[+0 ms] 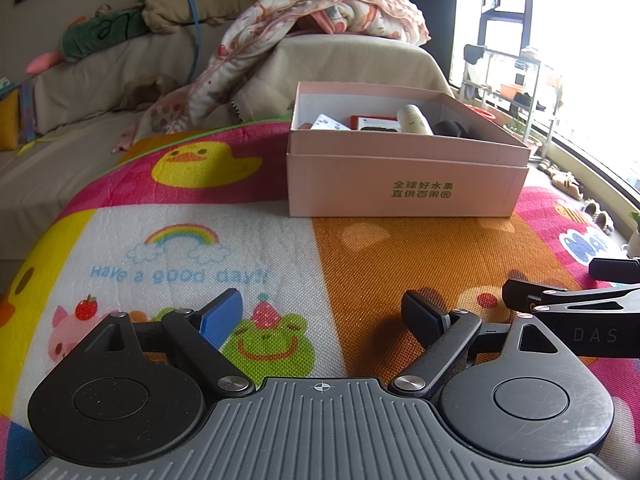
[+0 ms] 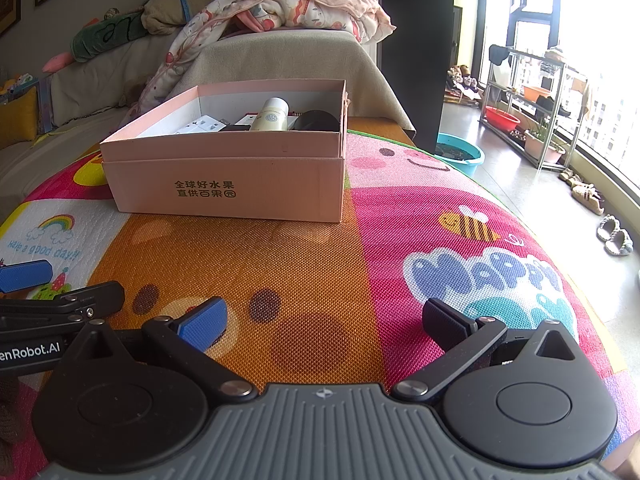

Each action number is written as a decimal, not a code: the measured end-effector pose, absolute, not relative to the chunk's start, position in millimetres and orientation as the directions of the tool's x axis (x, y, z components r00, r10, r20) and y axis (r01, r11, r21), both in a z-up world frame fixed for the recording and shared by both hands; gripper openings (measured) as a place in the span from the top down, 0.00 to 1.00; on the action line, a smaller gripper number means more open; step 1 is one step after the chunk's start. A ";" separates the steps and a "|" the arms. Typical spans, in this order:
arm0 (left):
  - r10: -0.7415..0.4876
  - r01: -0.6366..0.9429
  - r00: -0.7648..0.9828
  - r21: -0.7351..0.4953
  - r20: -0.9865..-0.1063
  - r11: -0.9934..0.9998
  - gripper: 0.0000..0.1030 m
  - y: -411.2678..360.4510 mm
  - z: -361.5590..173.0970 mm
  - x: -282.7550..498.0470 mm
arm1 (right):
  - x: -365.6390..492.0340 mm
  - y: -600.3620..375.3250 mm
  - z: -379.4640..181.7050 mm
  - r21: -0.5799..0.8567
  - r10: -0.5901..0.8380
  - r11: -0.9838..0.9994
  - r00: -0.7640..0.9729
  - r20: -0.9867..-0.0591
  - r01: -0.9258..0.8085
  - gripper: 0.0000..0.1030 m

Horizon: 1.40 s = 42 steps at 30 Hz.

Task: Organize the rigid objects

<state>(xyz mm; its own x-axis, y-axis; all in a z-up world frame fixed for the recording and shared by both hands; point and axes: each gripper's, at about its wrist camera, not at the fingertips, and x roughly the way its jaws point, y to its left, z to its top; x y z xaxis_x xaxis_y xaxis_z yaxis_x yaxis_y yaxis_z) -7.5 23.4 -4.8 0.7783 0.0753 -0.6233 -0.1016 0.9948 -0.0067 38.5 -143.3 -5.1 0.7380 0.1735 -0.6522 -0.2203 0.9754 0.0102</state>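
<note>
A pink cardboard box (image 1: 404, 184) (image 2: 240, 188) stands on the colourful cartoon mat (image 1: 200, 240) (image 2: 400, 220). Inside it lie a cream bottle (image 1: 414, 119) (image 2: 272, 115), a red-edged pack (image 1: 374, 123), a white card-like item (image 1: 330, 122) (image 2: 200, 124) and a black round object (image 1: 450, 127) (image 2: 318, 120). My left gripper (image 1: 324, 316) hovers low over the mat in front of the box, open and empty. My right gripper (image 2: 324, 322) sits beside it to the right, also open and empty. Each gripper's side shows at the edge of the other's view.
A sofa (image 1: 100, 80) with a blanket (image 1: 312, 12) and plush toys lies behind the mat. To the right are a metal shelf rack (image 2: 532, 92), a teal basin (image 2: 460, 156), a red basin (image 2: 500, 118) and slippers (image 2: 616, 236) by the window.
</note>
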 end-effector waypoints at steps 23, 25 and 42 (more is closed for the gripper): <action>0.082 -0.103 0.778 0.003 -0.623 0.995 0.12 22.6 -4.7 -7.2 | 38.4 -143.4 -5.1 0.010 0.174 0.975 0.738 -0.652 -0.220 0.00; 0.082 -0.103 0.778 0.003 -0.623 0.995 0.12 23.0 -4.7 -7.1 | 38.3 -143.4 -5.0 0.010 0.174 0.975 0.738 -0.652 -0.220 0.00; 0.077 -0.102 0.777 -0.004 -0.624 0.995 0.12 23.6 -4.2 -7.5 | 38.1 -143.1 -5.1 0.012 0.174 0.975 0.738 -0.652 -0.220 0.00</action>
<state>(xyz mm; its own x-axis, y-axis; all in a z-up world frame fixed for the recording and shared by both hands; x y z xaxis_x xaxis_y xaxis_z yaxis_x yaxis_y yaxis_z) -7.5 23.6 -4.2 0.7774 0.0773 -0.6243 -0.1022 0.9948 -0.0041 38.1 -143.1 -5.1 0.7377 0.1744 -0.6523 -0.2203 0.9754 0.0116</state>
